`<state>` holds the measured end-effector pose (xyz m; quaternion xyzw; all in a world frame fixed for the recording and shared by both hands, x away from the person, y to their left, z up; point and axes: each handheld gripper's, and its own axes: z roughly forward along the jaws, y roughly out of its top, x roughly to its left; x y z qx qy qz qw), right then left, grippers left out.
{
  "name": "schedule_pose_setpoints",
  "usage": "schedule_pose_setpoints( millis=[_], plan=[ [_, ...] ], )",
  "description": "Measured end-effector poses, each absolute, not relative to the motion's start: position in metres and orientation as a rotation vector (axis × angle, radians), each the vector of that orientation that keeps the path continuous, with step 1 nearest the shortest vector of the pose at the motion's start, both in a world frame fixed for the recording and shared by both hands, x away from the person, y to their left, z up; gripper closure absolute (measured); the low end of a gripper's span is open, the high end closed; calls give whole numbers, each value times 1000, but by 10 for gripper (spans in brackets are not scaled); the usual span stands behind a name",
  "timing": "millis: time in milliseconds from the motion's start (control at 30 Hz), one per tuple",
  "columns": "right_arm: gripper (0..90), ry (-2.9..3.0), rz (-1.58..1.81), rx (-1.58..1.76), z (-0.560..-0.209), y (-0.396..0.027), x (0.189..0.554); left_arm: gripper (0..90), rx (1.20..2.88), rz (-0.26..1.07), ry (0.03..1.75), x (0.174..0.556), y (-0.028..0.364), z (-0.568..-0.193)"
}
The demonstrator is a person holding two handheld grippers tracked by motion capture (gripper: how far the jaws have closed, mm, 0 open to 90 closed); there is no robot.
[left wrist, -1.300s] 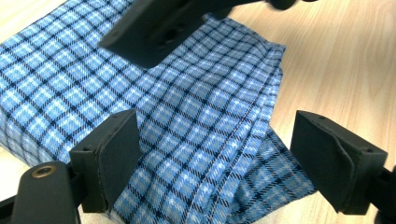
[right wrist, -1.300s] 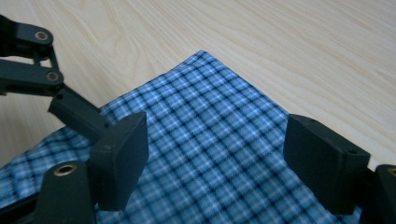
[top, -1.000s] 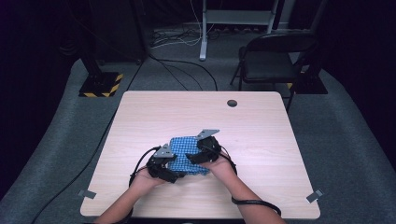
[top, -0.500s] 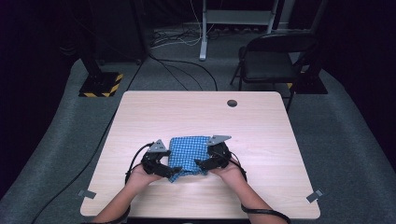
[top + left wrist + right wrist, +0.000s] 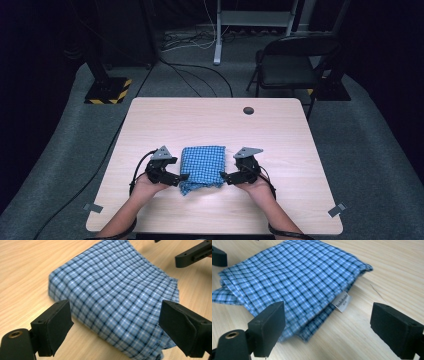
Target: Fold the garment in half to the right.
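Observation:
A folded blue checked cloth [image 5: 202, 167] lies flat on the wooden table [image 5: 210, 120], near its front edge. My left gripper [image 5: 182, 177] stands open just left of the cloth's near corner. In the left gripper view the cloth [image 5: 112, 297] lies ahead of the wide jaws of the left gripper [image 5: 117, 323], untouched. My right gripper [image 5: 223, 176] sits at the cloth's right edge; its jaws have just been opening and hold nothing. The right gripper view has the cloth [image 5: 294, 277] with a white label [image 5: 342, 304] ahead of the open right gripper [image 5: 332, 326].
A dark round hole [image 5: 248, 110] sits near the table's far edge. Beyond the table stand a black chair [image 5: 295, 60] and a stand base with yellow-black stripes [image 5: 106, 90], with cables on the floor. Grey tape tabs [image 5: 339, 209] mark the front corners.
Both grippers have slid apart and off the cloth, the right one farther to the right. The cloth now lies folded and flat between them.

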<state>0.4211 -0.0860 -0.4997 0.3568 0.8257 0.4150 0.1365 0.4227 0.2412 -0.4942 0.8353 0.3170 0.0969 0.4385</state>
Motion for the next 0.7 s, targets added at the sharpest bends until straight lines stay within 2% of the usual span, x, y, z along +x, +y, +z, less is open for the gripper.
schedule_pose_setpoints(
  millis=[533,700],
  plan=[
    [118,2339,1202,1104,-509,-115,415,115,2055,257,946,437,264,-504],
    [115,2332,1234,1147,-514,-118,415,117,2043,224,964,439,267,-507]
  ],
)
